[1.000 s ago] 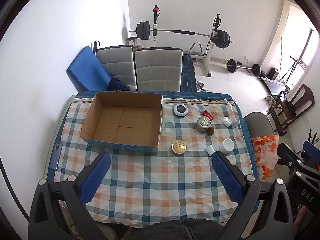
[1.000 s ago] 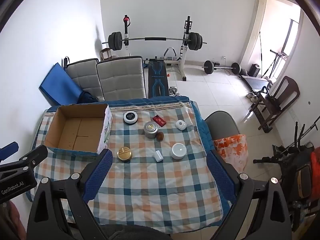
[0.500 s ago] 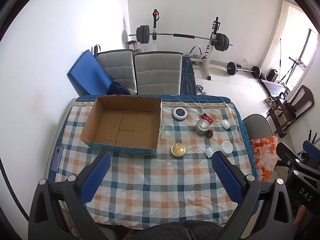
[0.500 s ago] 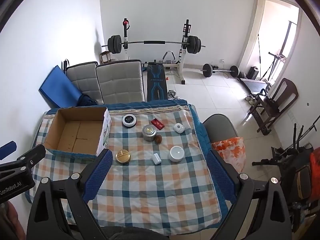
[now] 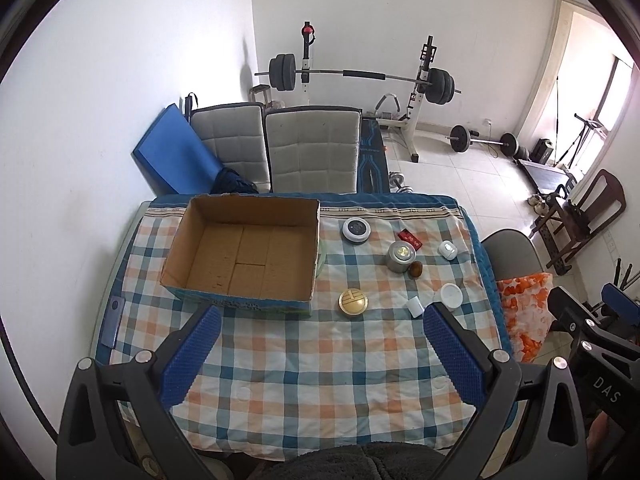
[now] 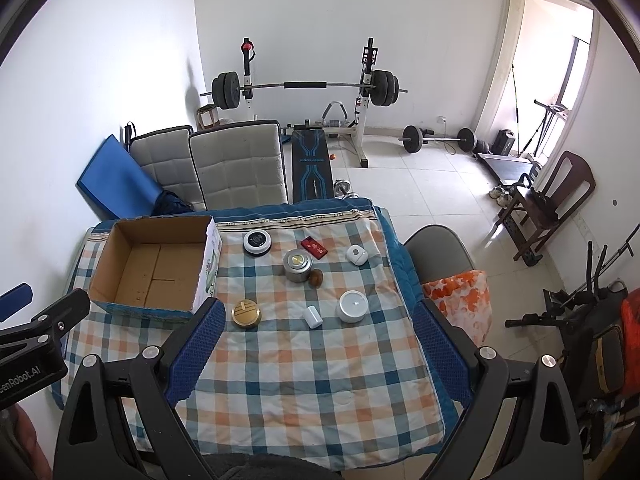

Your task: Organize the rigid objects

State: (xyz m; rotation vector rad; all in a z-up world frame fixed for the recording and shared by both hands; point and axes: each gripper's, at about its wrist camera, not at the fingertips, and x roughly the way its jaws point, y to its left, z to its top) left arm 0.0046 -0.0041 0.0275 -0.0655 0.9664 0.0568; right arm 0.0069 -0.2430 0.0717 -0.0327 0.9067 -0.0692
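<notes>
An open, empty cardboard box (image 5: pixel 240 254) (image 6: pixel 154 270) stands at the table's far left. To its right lie a gold round tin (image 5: pixel 353 302) (image 6: pixel 246 313), a silver canister (image 5: pixel 400 256) (image 6: pixel 298 266), a black-and-white round device (image 5: pixel 355 230) (image 6: pixel 257 241), a red card (image 5: pixel 409 237) (image 6: pixel 314 247), a small brown object (image 5: pixel 416 269), and white containers (image 5: pixel 451 295) (image 6: pixel 353 306). My left gripper (image 5: pixel 320 348) and right gripper (image 6: pixel 316 344) are both open and empty, held high above the near table edge.
A checked cloth (image 5: pixel 320 360) covers the table. Two grey chairs (image 5: pixel 312 152) stand behind it, another chair (image 6: pixel 438 254) at the right with an orange bag (image 6: pixel 460 300). A barbell rack (image 6: pixel 304 88) stands by the far wall.
Both grippers have risen and pulled back a little, so the table looks smaller and lower in both views. Nothing on the table has moved.
</notes>
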